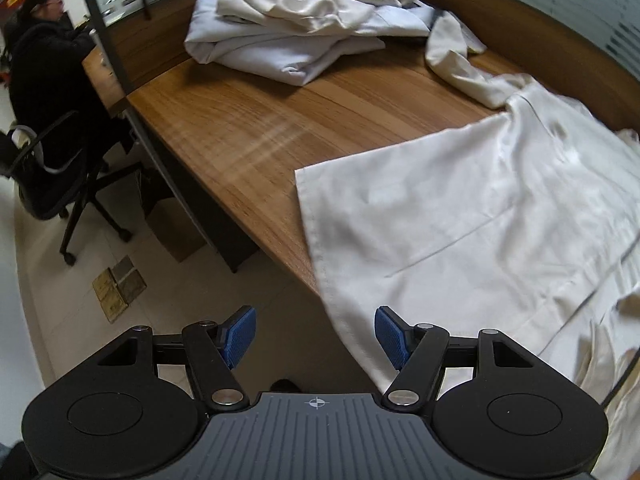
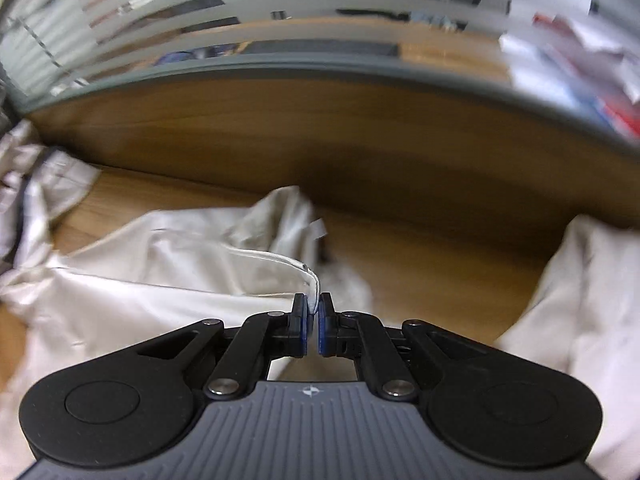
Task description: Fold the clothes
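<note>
A: Status of the left claw [image 1: 315, 336]?

B: Its blue pads [image 1: 239, 334] stand well apart with nothing between them, beside the hem of the cream garment [image 1: 460, 208].

A: Location of that garment?

B: Spread on the wooden desk [image 1: 240, 120], one edge hanging over the front. A heap of other clothes [image 1: 304, 12] lies at the far end.

A: Right claw [image 2: 314, 322]?

B: Clamped on a raised fold of the garment [image 2: 180, 264].

Smooth satiny cloth garment [image 1: 480, 208], glossy wood-grain table [image 1: 240, 128], frosted glass partition [image 2: 280, 20]
</note>
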Demonstrator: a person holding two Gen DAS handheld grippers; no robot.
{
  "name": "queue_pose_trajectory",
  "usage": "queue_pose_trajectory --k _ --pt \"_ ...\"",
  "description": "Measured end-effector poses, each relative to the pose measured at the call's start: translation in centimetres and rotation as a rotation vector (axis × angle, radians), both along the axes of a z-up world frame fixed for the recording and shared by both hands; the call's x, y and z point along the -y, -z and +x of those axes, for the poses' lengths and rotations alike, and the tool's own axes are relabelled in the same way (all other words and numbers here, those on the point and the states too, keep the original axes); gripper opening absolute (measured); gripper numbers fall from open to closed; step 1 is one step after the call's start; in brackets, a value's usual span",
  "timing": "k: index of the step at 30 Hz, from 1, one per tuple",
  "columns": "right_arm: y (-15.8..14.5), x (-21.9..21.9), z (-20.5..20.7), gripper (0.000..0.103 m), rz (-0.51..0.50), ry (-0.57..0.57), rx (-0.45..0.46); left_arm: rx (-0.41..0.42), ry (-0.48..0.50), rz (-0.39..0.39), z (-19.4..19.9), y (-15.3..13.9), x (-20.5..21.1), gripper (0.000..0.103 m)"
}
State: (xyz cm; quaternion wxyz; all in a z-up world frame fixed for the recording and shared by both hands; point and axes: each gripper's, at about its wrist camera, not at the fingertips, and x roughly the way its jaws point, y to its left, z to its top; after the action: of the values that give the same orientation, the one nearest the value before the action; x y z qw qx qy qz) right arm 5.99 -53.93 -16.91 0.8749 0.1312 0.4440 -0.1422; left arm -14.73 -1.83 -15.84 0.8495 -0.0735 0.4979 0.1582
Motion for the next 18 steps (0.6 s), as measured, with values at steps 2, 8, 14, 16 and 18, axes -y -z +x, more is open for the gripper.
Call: queue_pose_trajectory --k 2,8,14,16,18 --pt "0.4 -0.1 0.5 0.006 -0.09 -0.005 -0.02 0.005 0.0 -0.013 0.1 0.1 0.2 0.069" --pt "-0.3 -2.4 -0.1 0.043 -0.07 -0.115 0.002 0.018 0.11 -0.036 0.0 0.4 2.6 0.069" --pt "0.1 -5.5 -1.0 0.043 -0.011 -0.216 -0.018 -0.019 0.266 0.001 -0.7 1.7 5.6 0.069" --pt "0.4 -5.6 -1.4 0.043 0.001 -0.207 -0.022 -0.028 0.258 -0.022 -0.9 2.0 5.6 0.068" --pt "1.0 -5.6 -1.5 0.043 0.016 -0.187 -0.024 -0.032 0.257 -0.057 -1.2 2.3 5.6 0.068"
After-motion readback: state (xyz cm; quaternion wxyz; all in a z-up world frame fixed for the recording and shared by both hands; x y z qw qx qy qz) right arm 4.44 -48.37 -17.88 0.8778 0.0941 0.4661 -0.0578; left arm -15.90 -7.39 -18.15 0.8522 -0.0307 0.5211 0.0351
